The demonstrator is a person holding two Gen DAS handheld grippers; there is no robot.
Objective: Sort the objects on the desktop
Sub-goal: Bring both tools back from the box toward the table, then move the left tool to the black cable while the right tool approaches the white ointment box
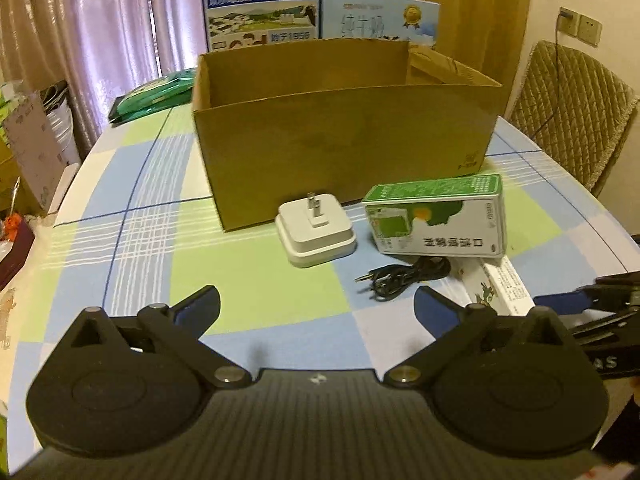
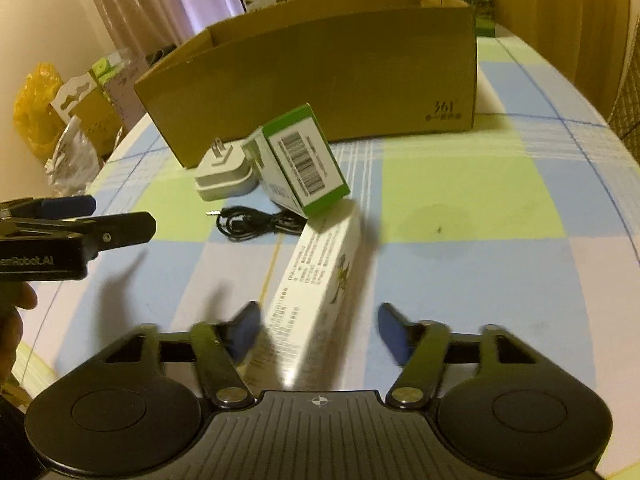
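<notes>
Checked desk [image 1: 248, 280] in blue, green and white squares, with pink curtains [image 1: 100, 20] behind. Long white box [image 2: 316, 300] flat on the desk, near end between the fingers of the right tool [image 2: 316, 332]; fingers spread apart, left pad close beside the box, right pad clear of it, contact not discernible through the blur. Far end of that box touching or tucked under a green-and-white carton [image 2: 304, 164], barcode face up in the right view. Coiled black cable [image 1: 404, 274] just in front of the carton, plug tip pointing left. White plug adapter [image 1: 316, 232] beside the carton, prongs up, close against the front wall of an open cardboard box [image 1: 340, 132]. Left tool [image 1: 316, 304] over bare desk, fingers wide apart, nothing between them; seen side-on at the left edge of the right view, a hand [image 2: 12, 320] behind it. Milk cartons [image 1: 260, 0] behind the cardboard box, green packet [image 1: 156, 94] at its left, padded chair [image 1: 572, 112] at right.
</notes>
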